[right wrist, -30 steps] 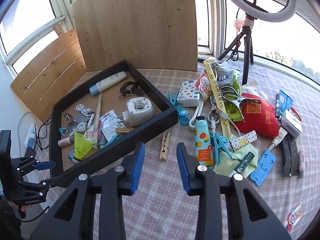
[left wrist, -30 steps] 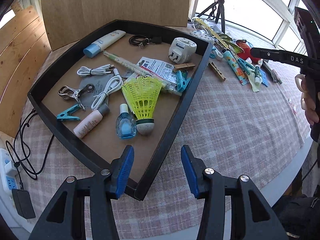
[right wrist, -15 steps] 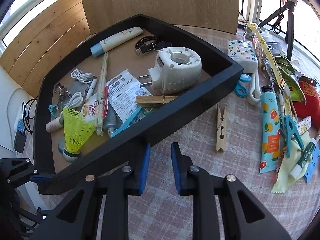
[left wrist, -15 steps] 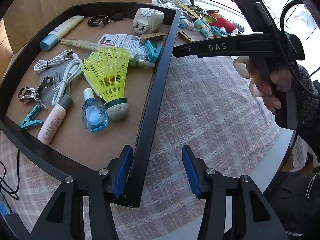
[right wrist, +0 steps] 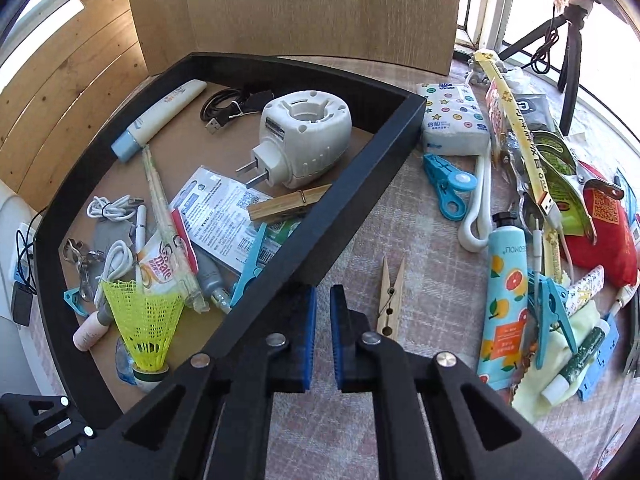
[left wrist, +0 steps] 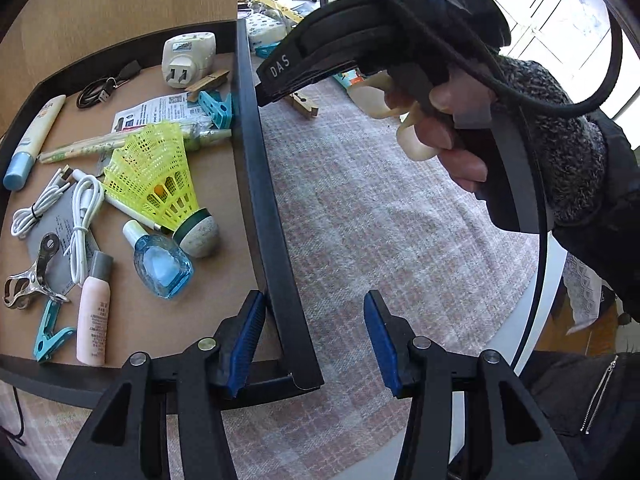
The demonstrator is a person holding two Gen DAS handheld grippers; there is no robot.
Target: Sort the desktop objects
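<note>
A black tray (left wrist: 260, 184) (right wrist: 360, 184) holds a yellow shuttlecock (left wrist: 160, 176) (right wrist: 144, 320), a white plug adapter (right wrist: 304, 136), cables, tubes and clips. My left gripper (left wrist: 314, 344) is open and straddles the tray's right wall near its front corner; the pads do not press on it. My right gripper (right wrist: 323, 336) sits low against the outer side of that wall. Its jaws are closing, the pads are nearly together, and nothing is between them. A wooden clothespin (right wrist: 390, 296) lies on the cloth just right of it.
Loose items crowd the checked cloth right of the tray: a tissue pack (right wrist: 454, 120), a blue clip (right wrist: 448, 188), a fruit-print tube (right wrist: 504, 292), a red pouch (right wrist: 608, 232). The hand (left wrist: 440, 136) holding the right gripper fills the upper left wrist view. A tripod stands behind.
My left gripper slid right along the tray until the side wall came between its jaws. My right gripper dropped toward the tray wall and its jaws narrowed to a slit.
</note>
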